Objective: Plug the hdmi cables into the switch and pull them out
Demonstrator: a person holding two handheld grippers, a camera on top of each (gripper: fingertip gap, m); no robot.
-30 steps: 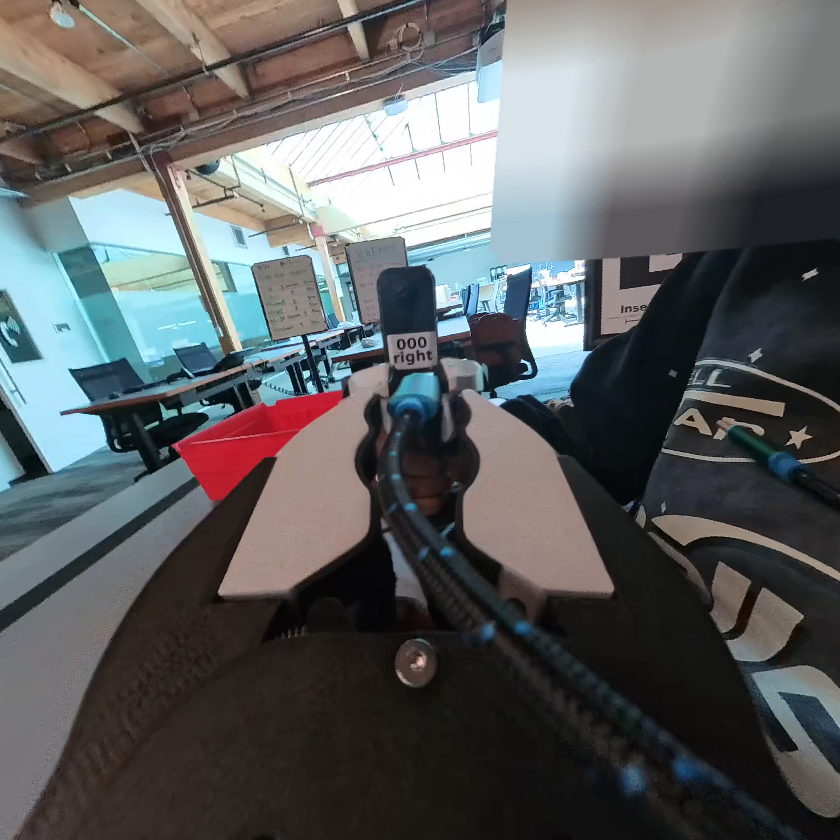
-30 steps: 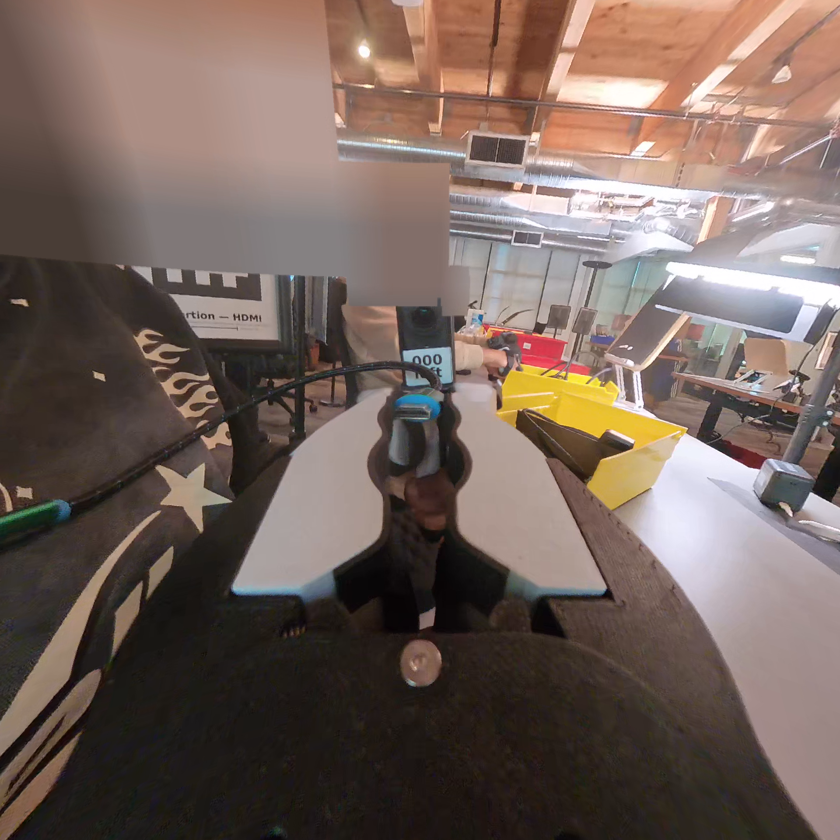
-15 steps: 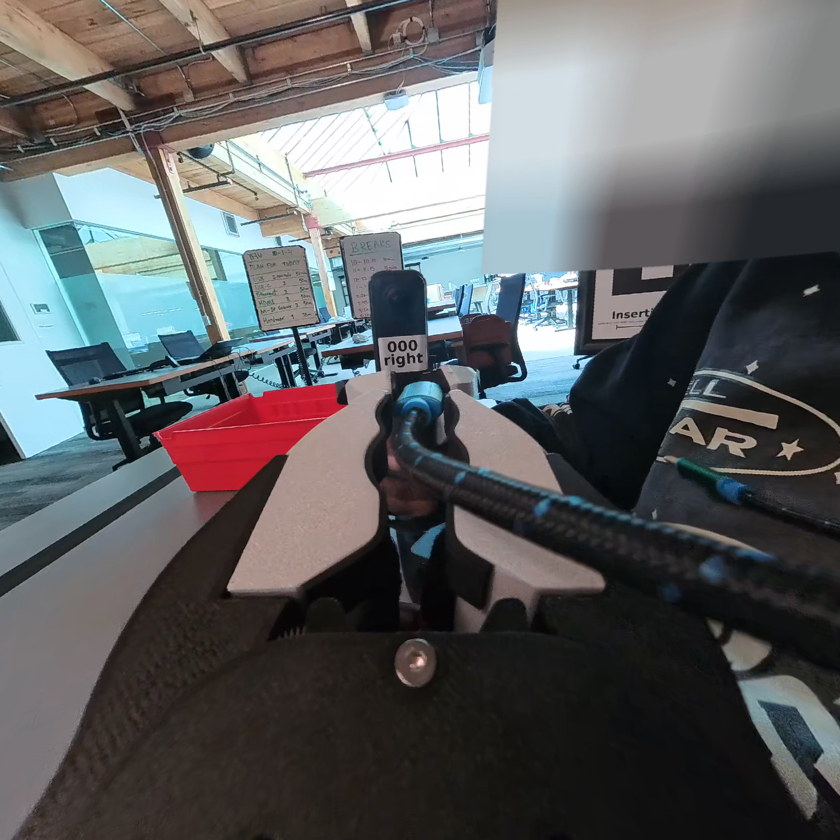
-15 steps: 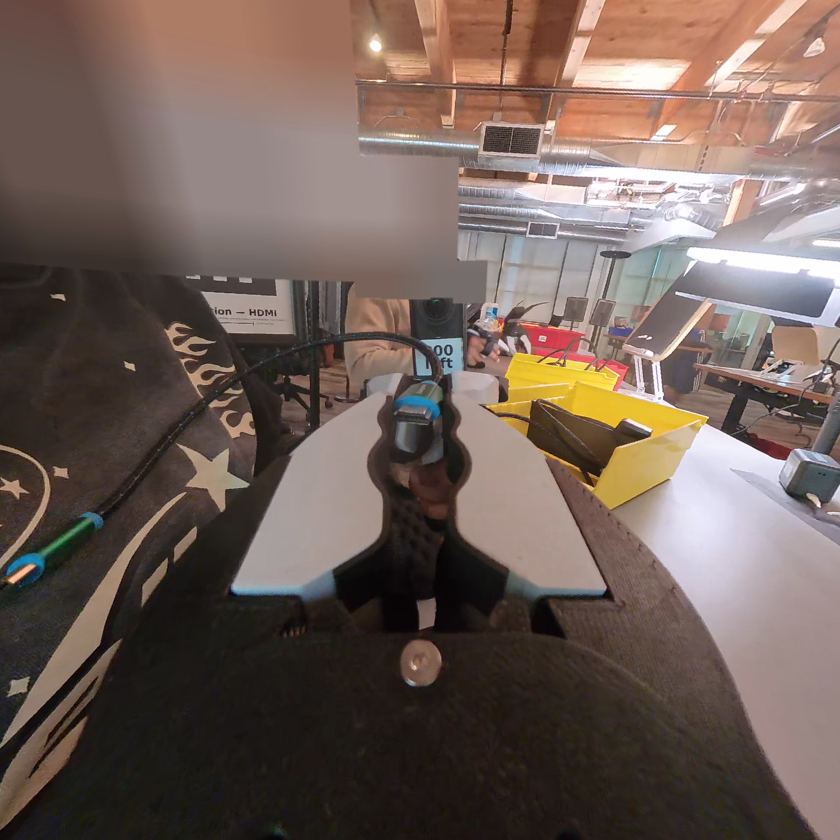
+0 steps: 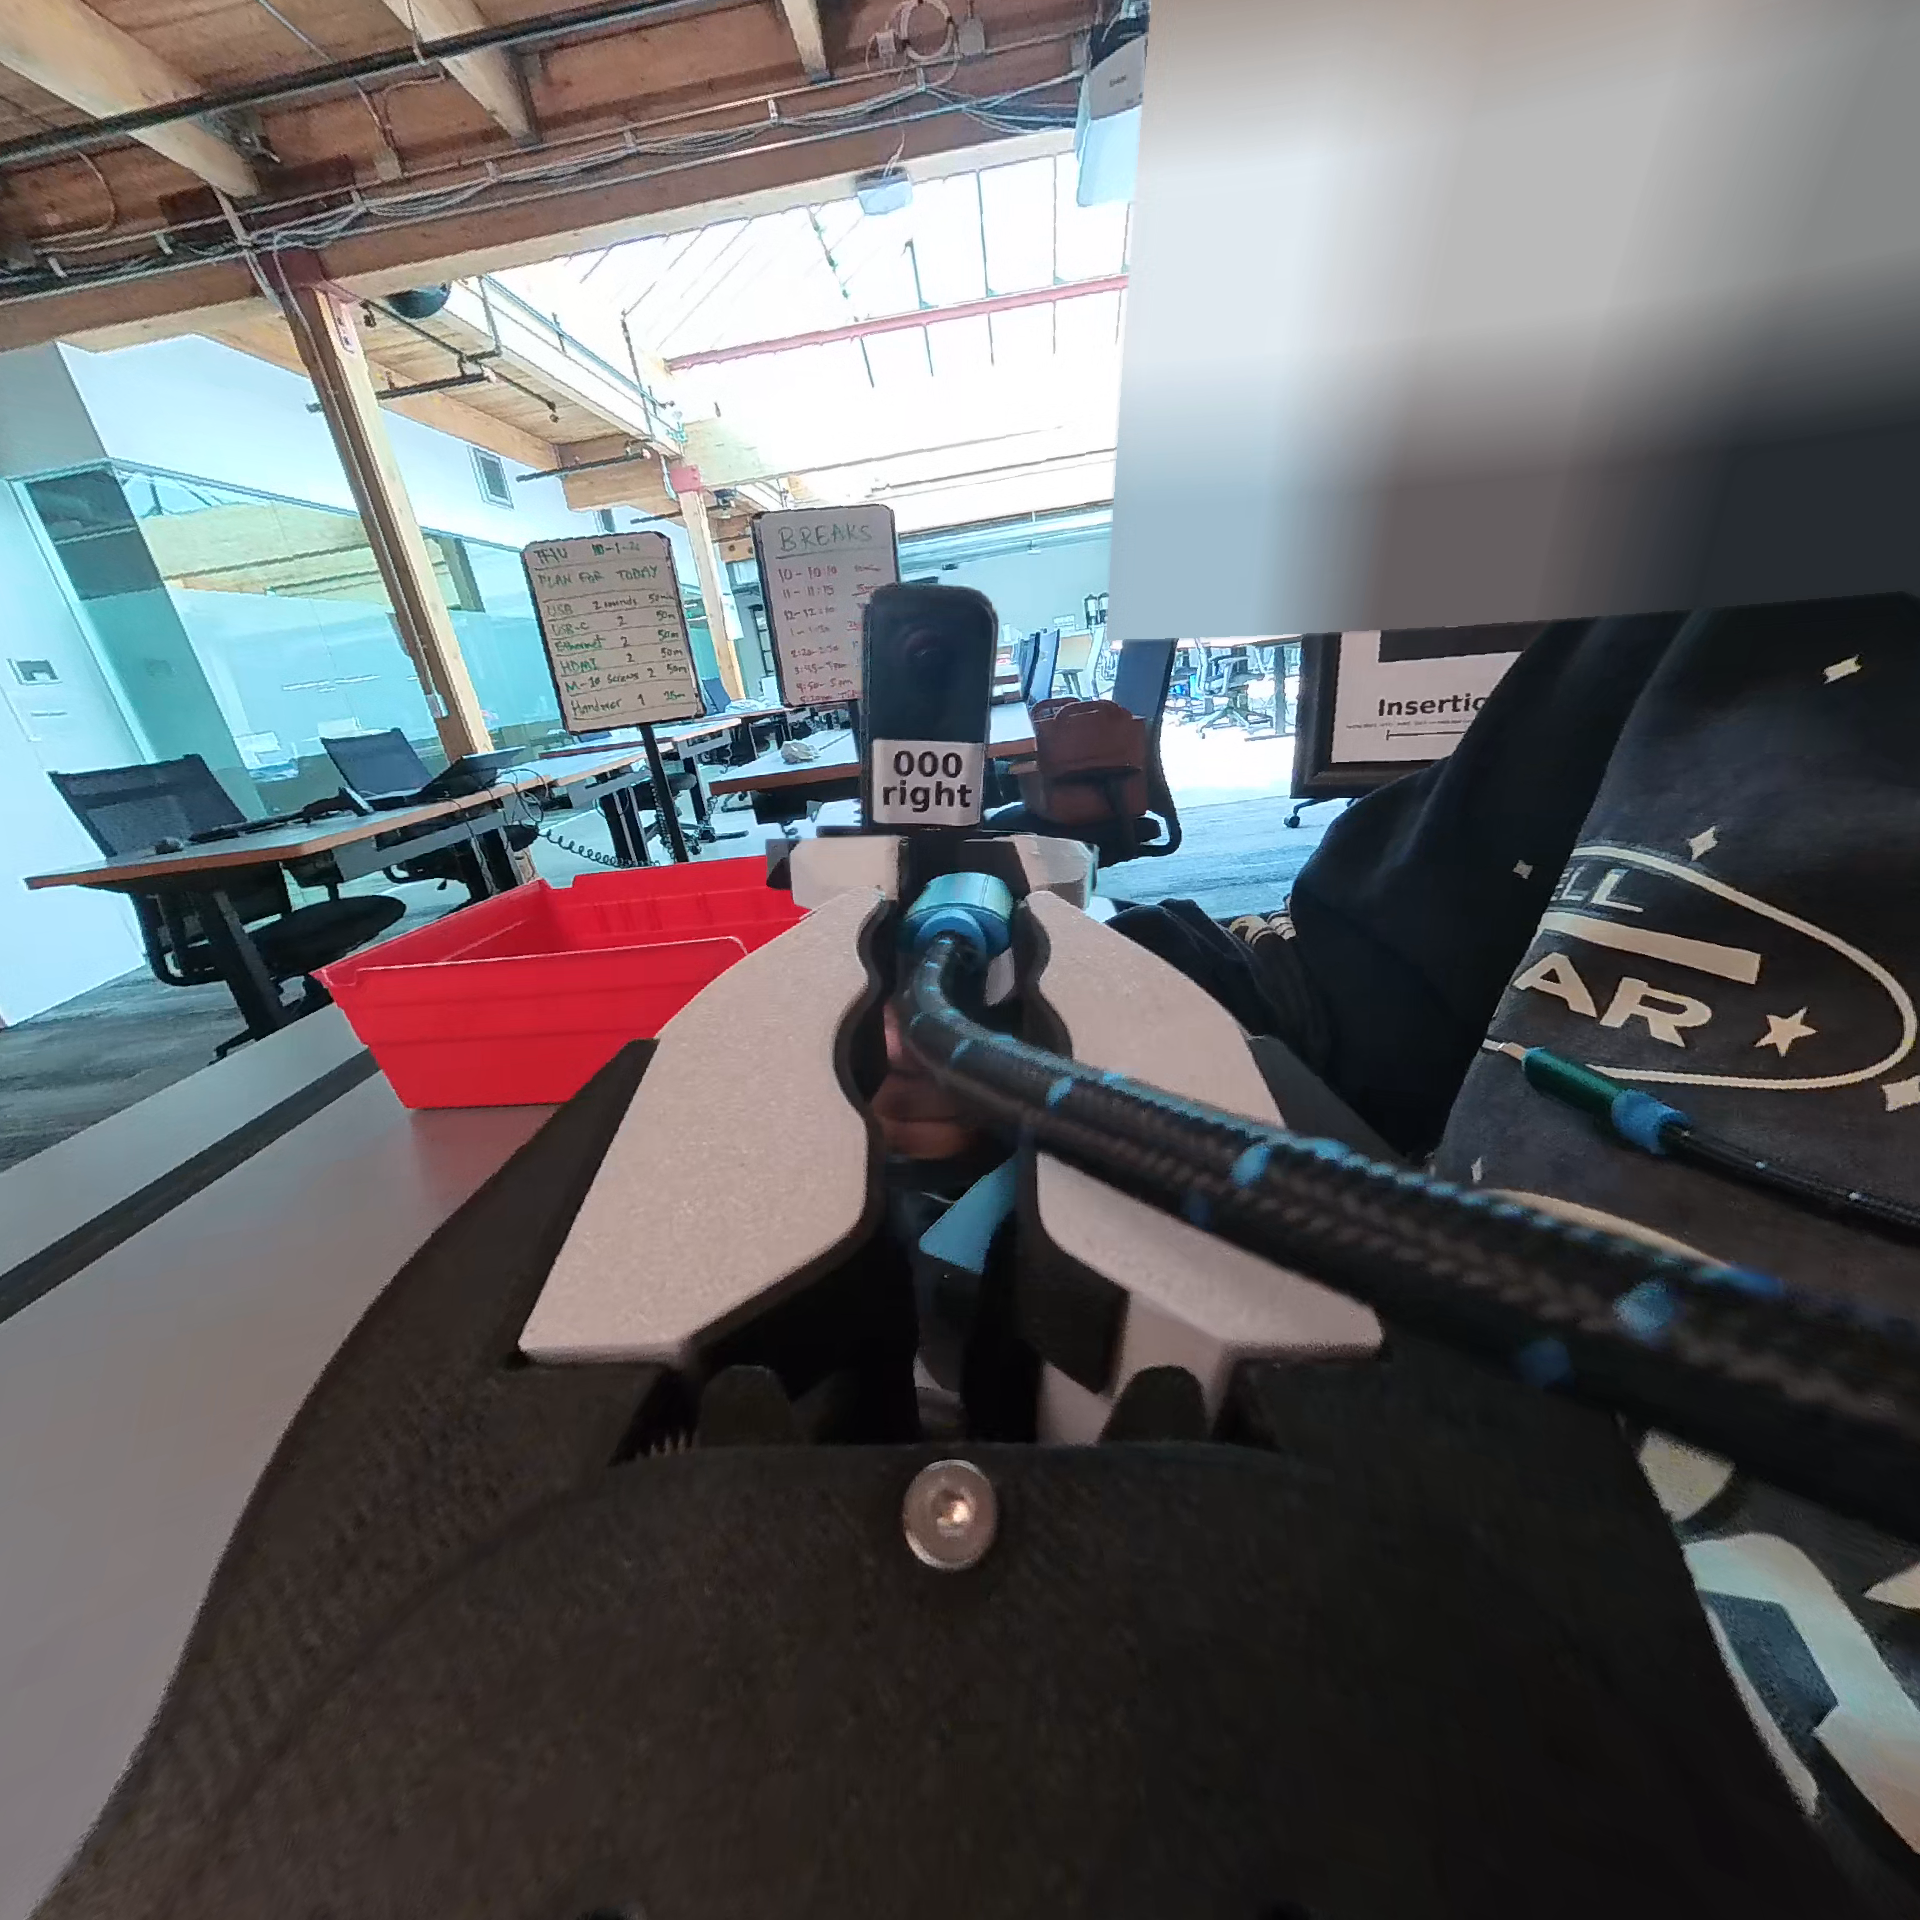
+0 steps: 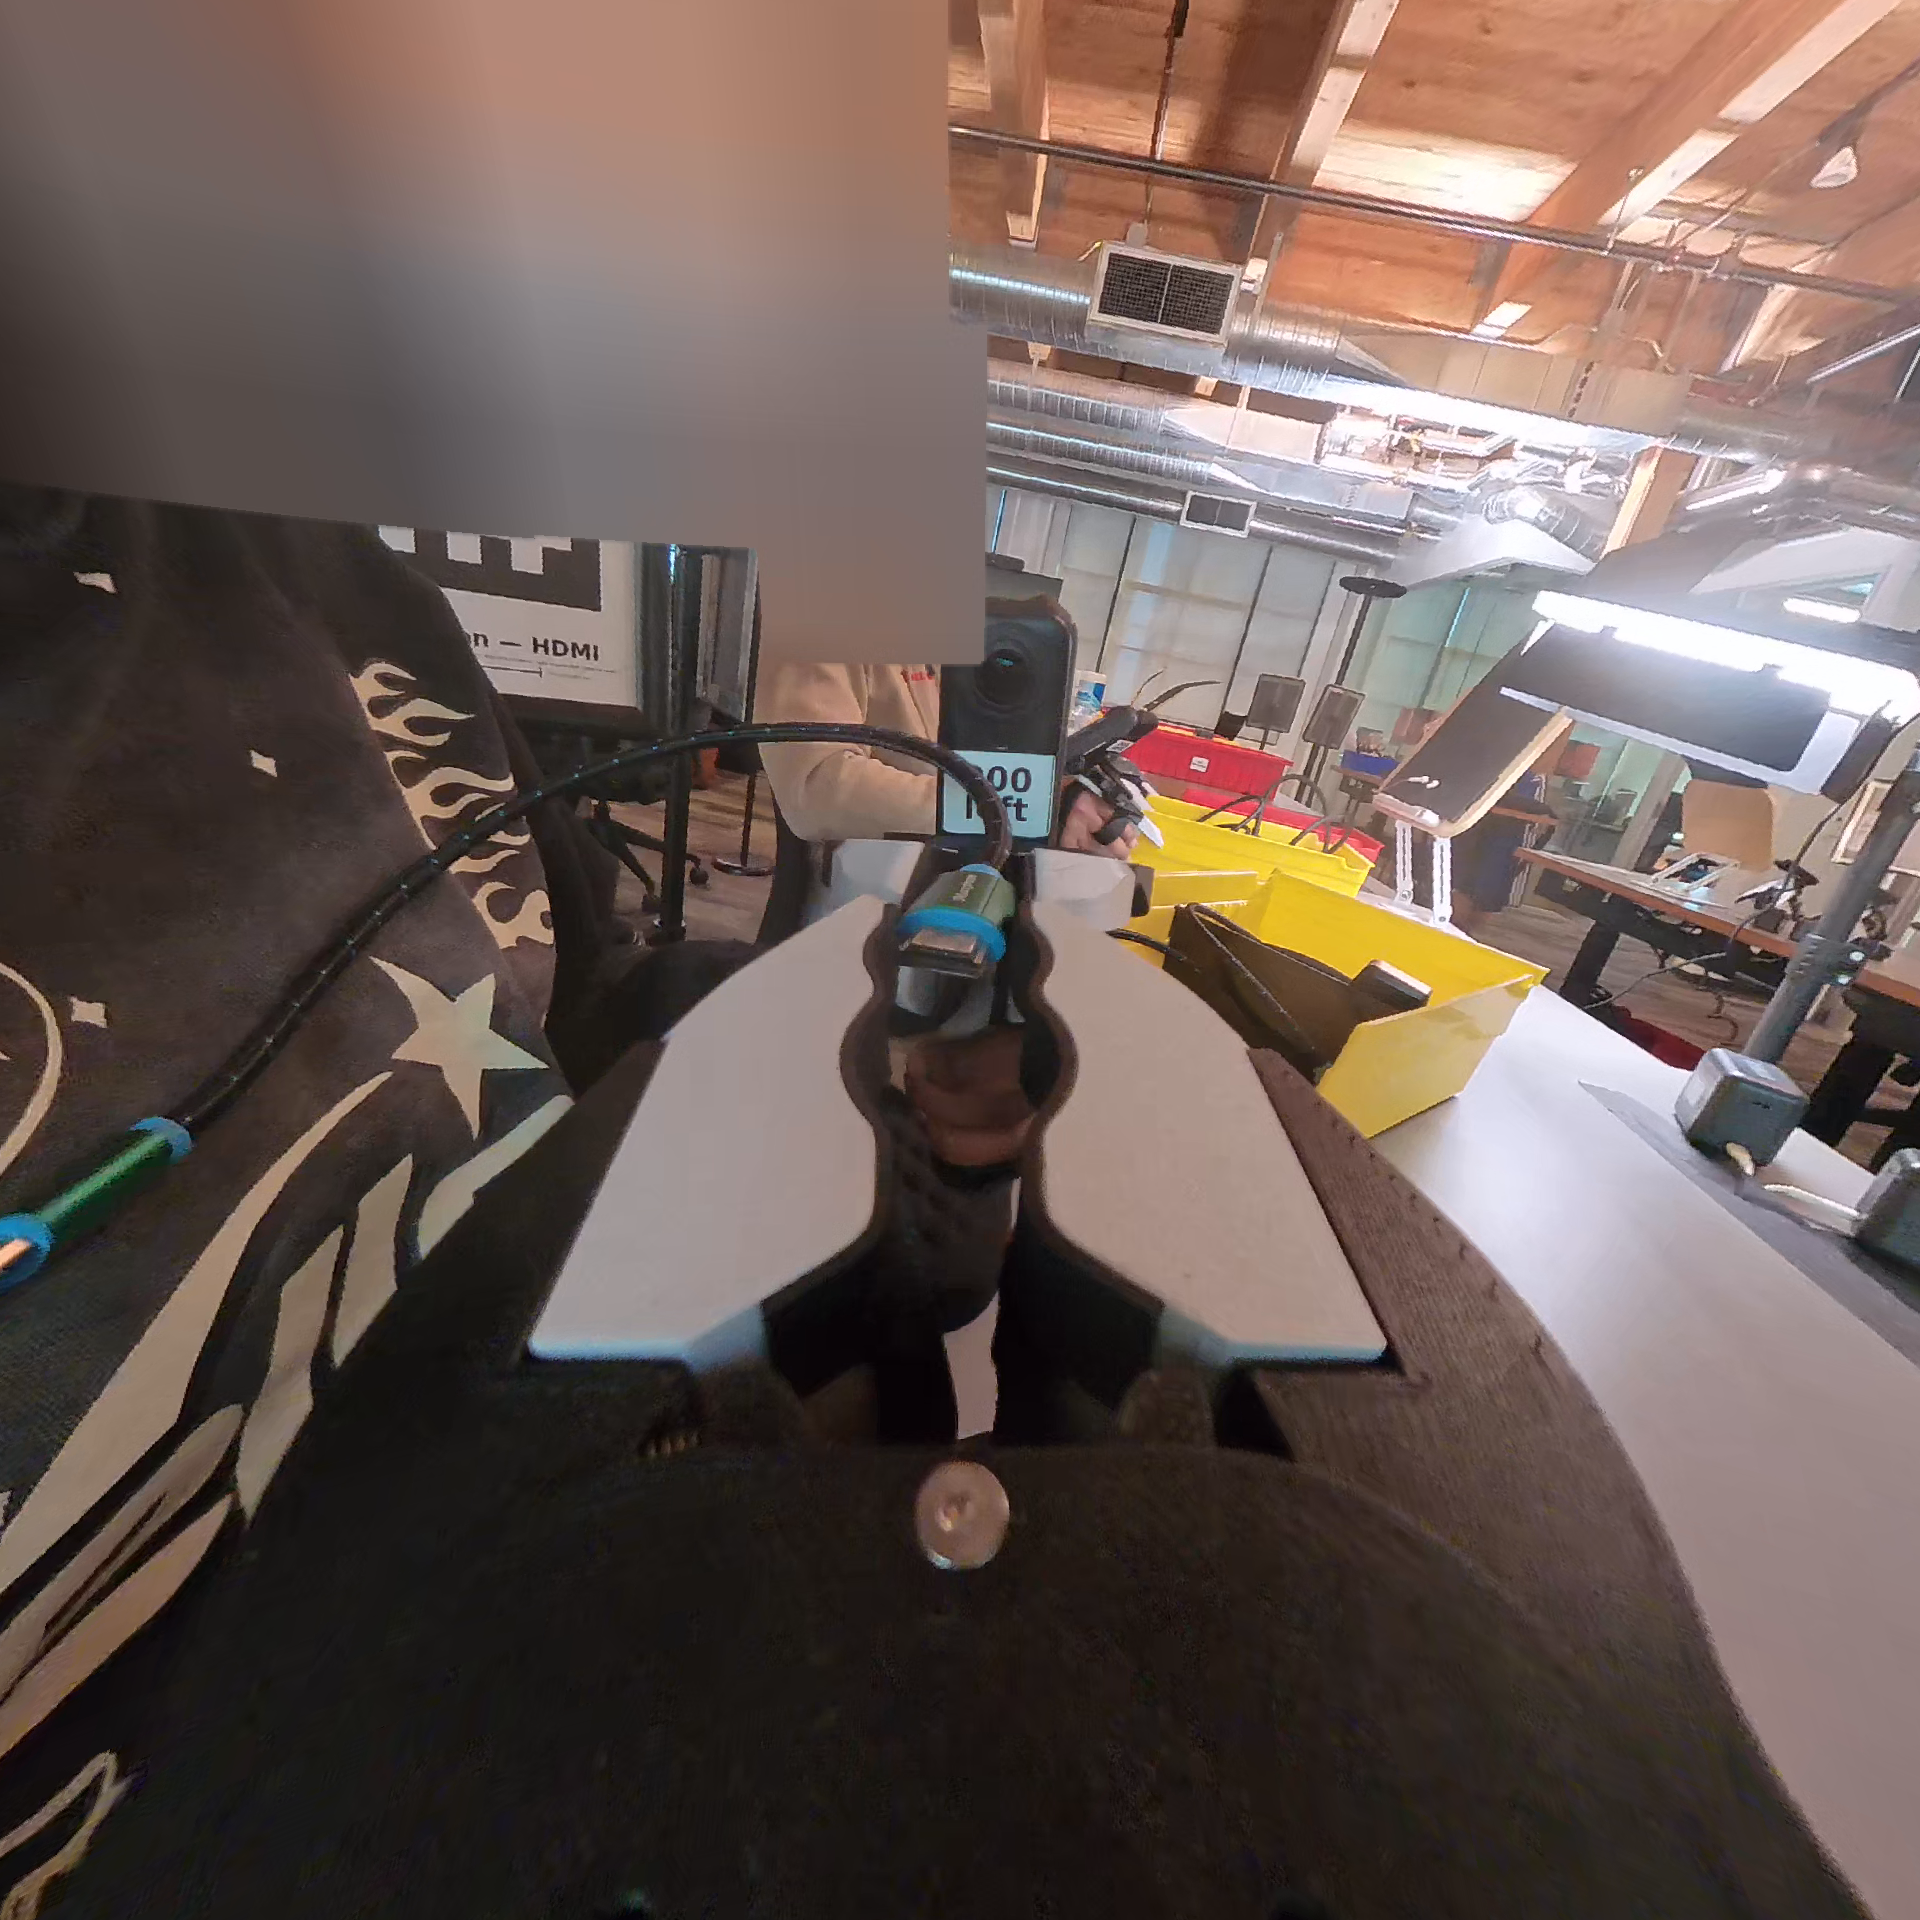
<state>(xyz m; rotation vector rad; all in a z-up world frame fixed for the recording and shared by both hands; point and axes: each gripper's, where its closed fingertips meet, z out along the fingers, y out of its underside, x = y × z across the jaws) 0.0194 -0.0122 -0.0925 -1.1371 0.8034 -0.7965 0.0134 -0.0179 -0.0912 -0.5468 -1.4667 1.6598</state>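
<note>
My left gripper (image 5: 948, 906) is shut on the cable end of a blue-collared HDMI plug (image 5: 961, 920). Its black braided cable (image 5: 1299, 1174) runs back to the right, close past the camera. My right gripper (image 6: 951, 920) faces the left one tip to tip and is shut around the same green plug (image 6: 961, 902), whose metal tip points at its camera. The cable (image 6: 623, 774) arcs left to a second green plug (image 6: 99, 1195) hanging loose against a person's dark sweatshirt; this plug also shows in the left wrist view (image 5: 1590, 1091). No switch is clearly in view.
A red bin (image 5: 540, 987) stands on the grey table (image 5: 156, 1403) to the left. Yellow bins (image 6: 1434, 1039) holding black items stand to the right, with two small grey blocks (image 6: 1735, 1112) on the white tabletop beyond. The person stands close between the grippers.
Both grippers stay shut and have tilted together. The braided cable has swung from below the left camera out to the right. The plug has tilted and shows more of its metal tip.
</note>
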